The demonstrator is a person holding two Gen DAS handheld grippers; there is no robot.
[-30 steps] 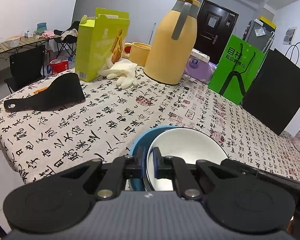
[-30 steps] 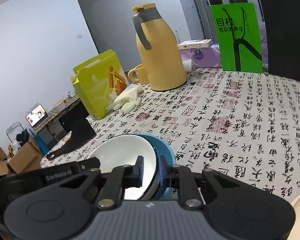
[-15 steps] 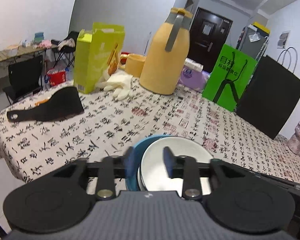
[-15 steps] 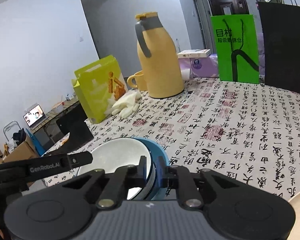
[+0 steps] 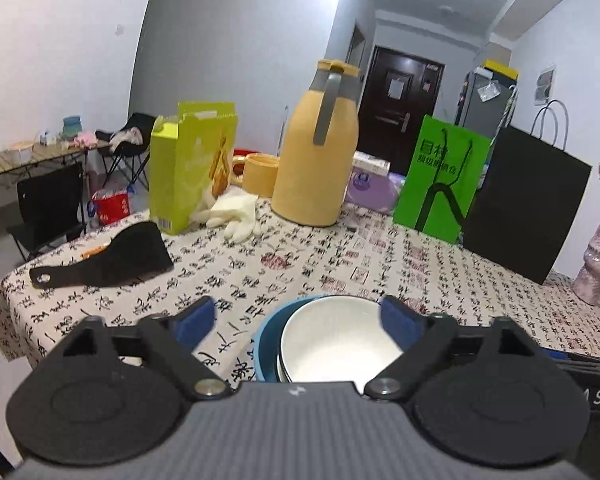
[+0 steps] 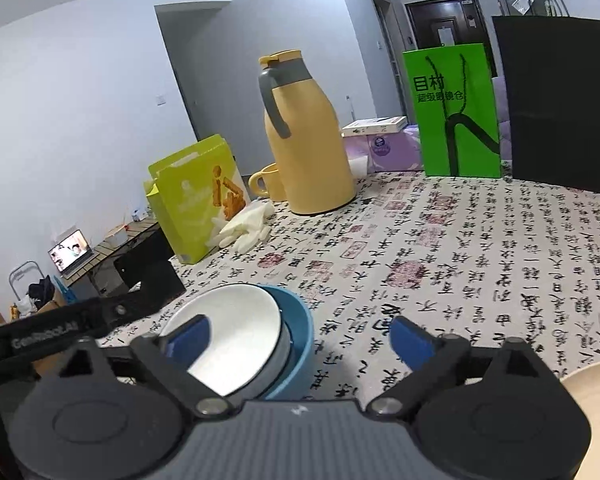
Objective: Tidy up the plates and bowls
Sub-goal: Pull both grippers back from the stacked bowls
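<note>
Letting go: my left tongs point(image 5: 296, 316) and right tongs point(image 6: 300, 334) have just been opening and stand spread, nothing pinched. Between them the white bowl point(image 5: 340, 344) sits nested in the blue bowl point(image 5: 266, 344), stacked; beyond stands the flask point(image 5: 318, 160).

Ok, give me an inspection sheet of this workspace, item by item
Surface: table under a calligraphy-print cloth.
Job's things: white bowl nested in blue bowl, resting on the cloth; cream dish edge at the right.
Clutter: yellow thermos, yellow mug, snack box, white gloves, black tool, green bag, black bag.
Grippers: left hand-held gripper and right hand-held gripper open, jaws just opened, pads clear of the bowls.
Cables: nothing seen.
Surroundings: dark door, side table, chairs.
</note>
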